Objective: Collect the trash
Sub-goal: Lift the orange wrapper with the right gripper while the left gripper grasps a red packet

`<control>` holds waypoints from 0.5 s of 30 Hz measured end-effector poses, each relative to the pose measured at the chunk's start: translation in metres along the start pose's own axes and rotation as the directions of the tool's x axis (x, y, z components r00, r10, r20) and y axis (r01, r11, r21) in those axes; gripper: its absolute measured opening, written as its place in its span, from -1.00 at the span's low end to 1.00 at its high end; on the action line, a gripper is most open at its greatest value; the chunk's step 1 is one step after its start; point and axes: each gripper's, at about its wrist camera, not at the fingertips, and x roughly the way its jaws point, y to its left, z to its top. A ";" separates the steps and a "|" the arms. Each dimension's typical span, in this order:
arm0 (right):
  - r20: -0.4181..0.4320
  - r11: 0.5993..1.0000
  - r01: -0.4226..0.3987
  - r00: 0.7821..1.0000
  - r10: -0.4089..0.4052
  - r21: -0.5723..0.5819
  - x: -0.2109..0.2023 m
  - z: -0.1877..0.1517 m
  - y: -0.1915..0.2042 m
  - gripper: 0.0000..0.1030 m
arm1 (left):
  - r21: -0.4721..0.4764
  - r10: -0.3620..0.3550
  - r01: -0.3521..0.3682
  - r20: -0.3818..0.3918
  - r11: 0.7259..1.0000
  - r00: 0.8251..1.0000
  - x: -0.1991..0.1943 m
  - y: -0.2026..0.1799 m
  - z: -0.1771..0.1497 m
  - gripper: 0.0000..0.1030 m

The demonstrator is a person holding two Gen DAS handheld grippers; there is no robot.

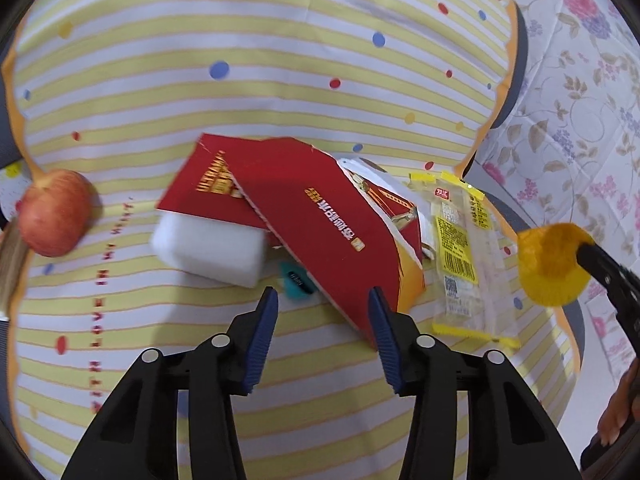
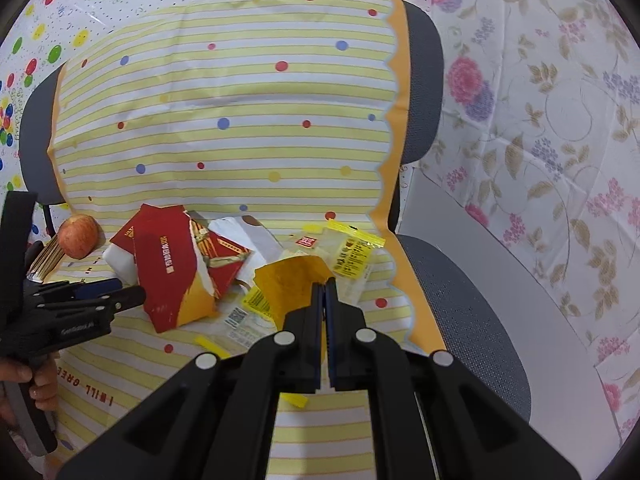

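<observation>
the right gripper (image 2: 324,280) is seen clenched on a yellow-orange wrapper (image 2: 290,280), its blue pads pressed together over the wrapper's edge. in the left wrist view the same wrapper (image 1: 550,264) is held off the surface at the right, beside the clear sachet.

the left gripper (image 1: 322,300) stands released, nothing pinched; its jaws are spread above the near edge of the torn red carton (image 1: 320,216), with one blue pad just beside the carton's lower corner.

remaining trash is grouped on the striped yellow-and-white cloth (image 1: 280,60):
- the torn red carton, lying tilted over a white foam block (image 1: 208,248)
- a small teal item (image 1: 296,280), partly hidden under the carton
- a clear sachet with yellow label (image 1: 464,256), flat, just right of the carton
- white paper (image 2: 256,232) behind the carton

an apple (image 1: 54,212) is noted at the left edge of the cloth, well apart from the heap. a floral sheet (image 2: 540,120) is seen to the right of the cloth.
</observation>
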 end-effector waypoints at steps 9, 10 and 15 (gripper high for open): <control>-0.015 1.000 -0.003 1.000 0.003 0.020 0.005 -0.007 -0.012 -0.96 | -0.082 -0.082 0.080 -0.028 0.993 0.996 0.022 -0.001 0.017 -0.53; -0.017 1.000 -0.002 1.000 0.003 0.020 0.004 -0.008 -0.012 -0.96 | -0.090 -0.085 0.083 -0.019 0.992 0.996 0.019 0.000 0.017 -0.60; -0.016 1.000 -0.004 1.000 0.004 0.017 -0.003 -0.012 -0.011 -0.96 | -0.039 -0.097 0.099 0.061 0.994 0.993 -0.013 -0.009 0.017 -0.86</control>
